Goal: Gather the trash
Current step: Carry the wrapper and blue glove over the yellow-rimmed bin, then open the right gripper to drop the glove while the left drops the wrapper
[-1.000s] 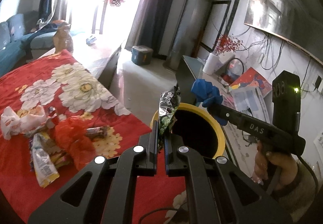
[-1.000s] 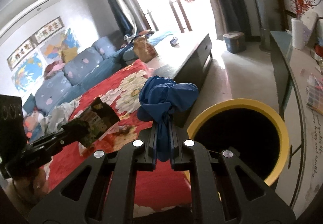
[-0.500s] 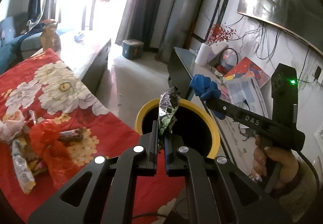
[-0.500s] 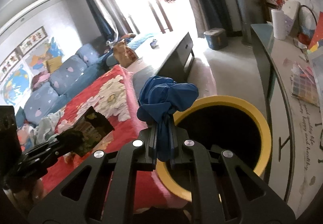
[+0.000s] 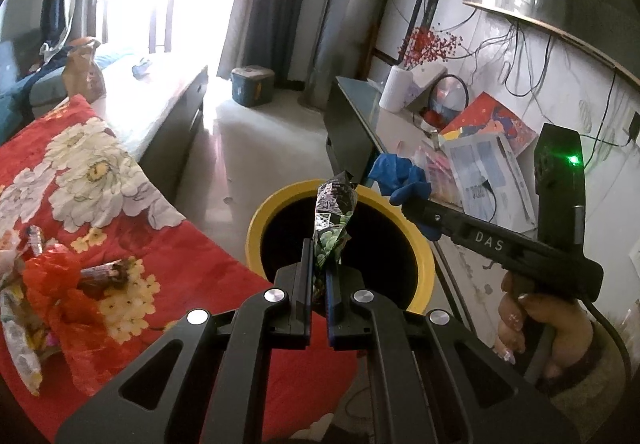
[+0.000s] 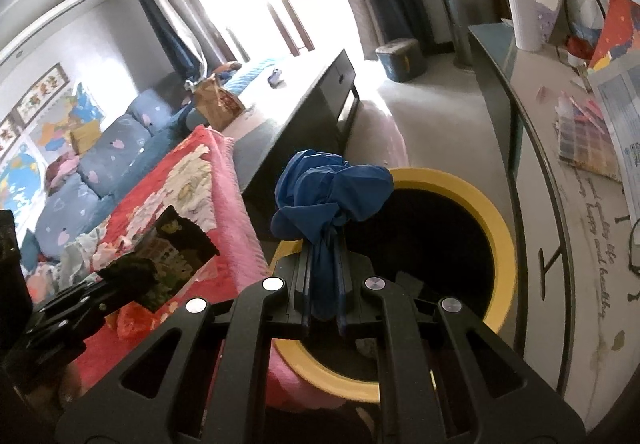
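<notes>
From the left wrist view, the left claw point(image 5: 319, 286) is clenched on a crumpled green snack wrapper point(image 5: 334, 222), which stands up between the pads right over the dark mouth of the yellow-rimmed bin point(image 5: 424, 272). Just beyond it the right claw point(image 5: 404, 200), carried in a person's hand point(image 5: 520, 308), holds a wad of blue plastic point(image 5: 396, 180) above the far rim of that same bin. On the red flowered cloth point(image 5: 208, 264) covering the surface, near its left edge, a heap of litter still waits: a red plastic bag point(image 5: 52, 284), a dark candy wrapper point(image 5: 106, 272) and some pale packets point(image 5: 20, 348) running out of the picture. From the right wrist view, the right claw point(image 6: 323, 286) is clamped tight on the blue plastic point(image 6: 332, 192), whose bunched top hangs over the near-left rim of the bin point(image 6: 500, 228). Down inside the bin I can make out a few dim scraps, though not what they are. To the left, the left claw point(image 6: 132, 272) shows with its wrapper point(image 6: 176, 248) fanned out above the corner of the red cloth point(image 6: 188, 180), beside the bin. As I judge it, both pieces are carried to the bin and only need letting go, so this round is nearly done. The pile on the cloth says the whole job is perhaps partway, with several more trips left.
</notes>
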`<state>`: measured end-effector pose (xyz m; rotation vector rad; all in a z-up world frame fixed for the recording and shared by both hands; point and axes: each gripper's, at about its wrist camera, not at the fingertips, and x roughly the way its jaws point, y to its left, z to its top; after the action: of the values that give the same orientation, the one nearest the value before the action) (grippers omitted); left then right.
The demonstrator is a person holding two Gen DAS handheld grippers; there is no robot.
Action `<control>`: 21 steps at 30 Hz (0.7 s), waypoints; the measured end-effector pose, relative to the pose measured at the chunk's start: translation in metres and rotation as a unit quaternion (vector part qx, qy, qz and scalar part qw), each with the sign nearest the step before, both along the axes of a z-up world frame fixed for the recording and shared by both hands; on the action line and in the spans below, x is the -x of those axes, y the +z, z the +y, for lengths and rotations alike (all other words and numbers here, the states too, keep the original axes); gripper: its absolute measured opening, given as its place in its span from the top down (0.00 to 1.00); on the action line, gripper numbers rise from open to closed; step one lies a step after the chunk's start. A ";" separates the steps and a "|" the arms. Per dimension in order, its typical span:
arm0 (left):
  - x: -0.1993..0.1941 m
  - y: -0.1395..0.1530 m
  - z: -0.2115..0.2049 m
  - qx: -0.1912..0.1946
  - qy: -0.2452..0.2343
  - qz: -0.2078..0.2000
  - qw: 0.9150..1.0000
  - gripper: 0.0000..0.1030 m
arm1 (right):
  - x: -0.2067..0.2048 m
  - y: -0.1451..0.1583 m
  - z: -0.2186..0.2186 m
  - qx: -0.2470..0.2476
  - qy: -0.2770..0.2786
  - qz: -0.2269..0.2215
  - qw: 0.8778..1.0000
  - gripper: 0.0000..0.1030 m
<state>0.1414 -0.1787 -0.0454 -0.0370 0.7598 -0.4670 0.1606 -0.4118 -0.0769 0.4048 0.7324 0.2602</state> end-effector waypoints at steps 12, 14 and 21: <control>-0.014 -0.023 -0.022 -0.020 -0.013 0.022 0.999 0.95 | -0.008 -0.027 -0.017 -0.003 -0.020 0.036 0.999 0.95; -0.018 -0.027 -0.025 -0.026 -0.013 0.026 0.999 0.95 | -0.009 -0.031 -0.018 -0.003 -0.022 0.043 0.999 0.95; -0.032 -0.039 -0.035 -0.045 -0.014 0.045 0.998 0.95 | -0.012 -0.041 -0.020 -0.003 -0.025 0.061 0.998 0.95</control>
<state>0.1737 -0.2139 -0.0843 0.0370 0.8708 -0.4597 0.1730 -0.4318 -0.1183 0.4472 0.8404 0.1910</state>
